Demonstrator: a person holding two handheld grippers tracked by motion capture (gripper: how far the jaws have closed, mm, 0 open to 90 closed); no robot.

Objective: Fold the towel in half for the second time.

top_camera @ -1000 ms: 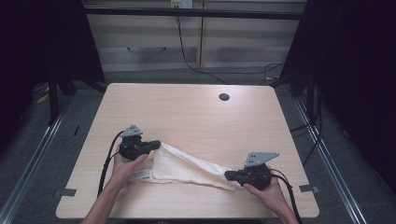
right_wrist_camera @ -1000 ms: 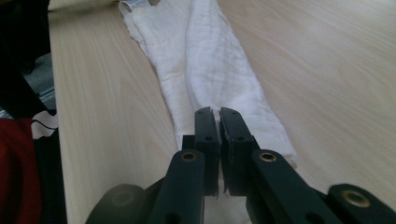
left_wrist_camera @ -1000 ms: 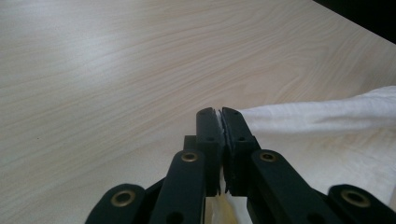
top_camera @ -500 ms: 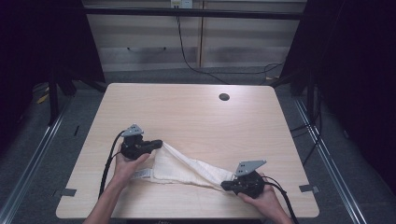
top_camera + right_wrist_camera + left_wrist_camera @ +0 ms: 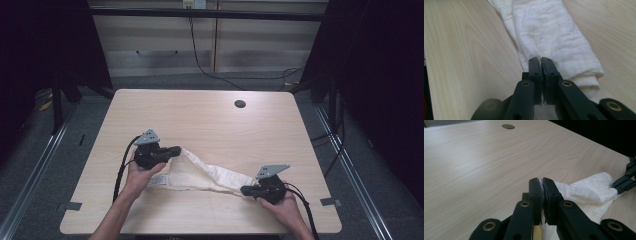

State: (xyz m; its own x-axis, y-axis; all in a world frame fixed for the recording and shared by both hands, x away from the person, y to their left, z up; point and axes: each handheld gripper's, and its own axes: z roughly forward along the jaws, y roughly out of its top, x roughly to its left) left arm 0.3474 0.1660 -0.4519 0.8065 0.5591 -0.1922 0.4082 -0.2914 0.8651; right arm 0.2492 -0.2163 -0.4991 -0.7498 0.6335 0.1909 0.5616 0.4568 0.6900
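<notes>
A white cloth (image 5: 210, 175) lies bunched and stretched across the near part of the wooden table (image 5: 200, 115), running between my two grippers. My left gripper (image 5: 176, 150) is shut on the cloth's left end; in the left gripper view a thin cloth edge shows pinched between the jaws of the left gripper (image 5: 542, 182), and the cloth (image 5: 586, 190) runs off to the right. My right gripper (image 5: 244, 190) is shut on the cloth's right end. In the right gripper view the cloth (image 5: 549, 37) stretches away from the closed right gripper (image 5: 541, 61) as a folded band.
A round cable hole (image 5: 240, 104) sits near the table's far edge, also seen as the hole (image 5: 508, 126). A small label (image 5: 159, 181) shows on the cloth's near left part. Cabinets and cables stand beyond the table. The other gripper's jaws (image 5: 624, 182) show at the right.
My left gripper has risen a little and shifted away from me, lifting its end of the cloth. The right gripper dipped nearer and came back to about the same spot.
</notes>
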